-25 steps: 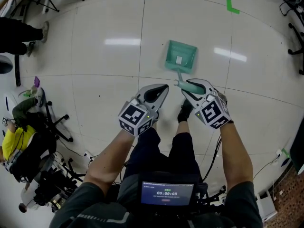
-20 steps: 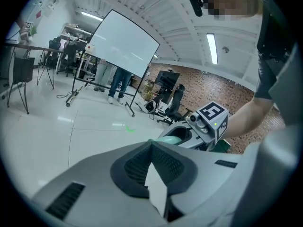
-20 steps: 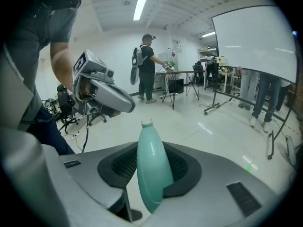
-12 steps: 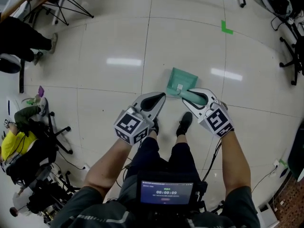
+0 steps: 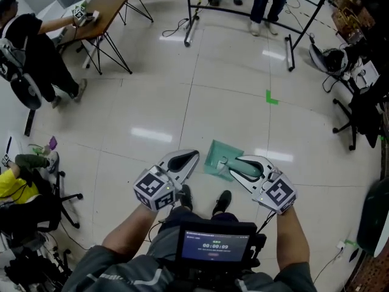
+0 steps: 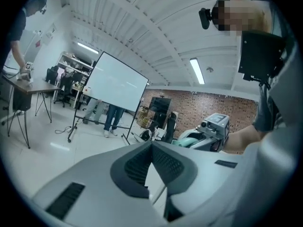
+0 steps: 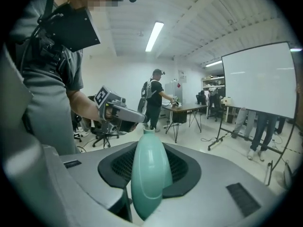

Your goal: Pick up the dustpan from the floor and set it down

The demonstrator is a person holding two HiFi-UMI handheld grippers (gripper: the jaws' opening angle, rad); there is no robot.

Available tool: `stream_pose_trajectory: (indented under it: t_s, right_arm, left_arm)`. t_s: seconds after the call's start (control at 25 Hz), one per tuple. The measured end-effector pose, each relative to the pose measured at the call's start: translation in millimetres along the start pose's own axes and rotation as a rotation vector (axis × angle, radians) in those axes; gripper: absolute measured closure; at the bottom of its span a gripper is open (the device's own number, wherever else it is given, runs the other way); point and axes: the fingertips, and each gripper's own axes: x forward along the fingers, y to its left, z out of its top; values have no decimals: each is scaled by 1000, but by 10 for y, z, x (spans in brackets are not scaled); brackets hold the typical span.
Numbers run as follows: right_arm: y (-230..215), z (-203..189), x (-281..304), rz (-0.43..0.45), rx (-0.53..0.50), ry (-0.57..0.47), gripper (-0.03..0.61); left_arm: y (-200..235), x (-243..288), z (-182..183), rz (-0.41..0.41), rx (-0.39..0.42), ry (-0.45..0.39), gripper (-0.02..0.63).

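Note:
The teal dustpan (image 5: 217,157) hangs in the air over the white floor, its pan pointing away from me. My right gripper (image 5: 240,165) is shut on the dustpan's handle (image 7: 148,174), which fills the gap between its dark pads in the right gripper view. My left gripper (image 5: 184,160) is level with it on the left, jaws closed together with nothing between them (image 6: 151,148). The pan itself is hidden in both gripper views.
My shoes (image 5: 222,201) are on the floor below the grippers. A green tape mark (image 5: 271,98) lies farther out. A whiteboard stand (image 5: 243,11) with people behind it is at the back, a folding table (image 5: 103,17) at back left, office chairs (image 5: 352,111) on the right.
Both grippers rose a long way. The dustpan came up off the floor in the right gripper, and the floor now looks much farther away with more of the room in view.

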Motion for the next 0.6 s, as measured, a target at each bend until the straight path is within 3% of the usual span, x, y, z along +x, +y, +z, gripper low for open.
stream_pose_trajectory:
  t_s: [0.28, 0.44, 0.6]
  right_arm:
    - [708, 1173, -578, -2, -42, -73, 433]
    - [939, 1490, -777, 1, -64, -86, 434]
    - [1044, 1674, -883, 10, -83, -106, 434]
  left_arm:
    - [-826, -812, 948, -9, 41, -102, 591]
    - [-1147, -1094, 1299, -21, 85, -162, 592]
    - [-1232, -1132, 1379, -2, 70, -162, 592]
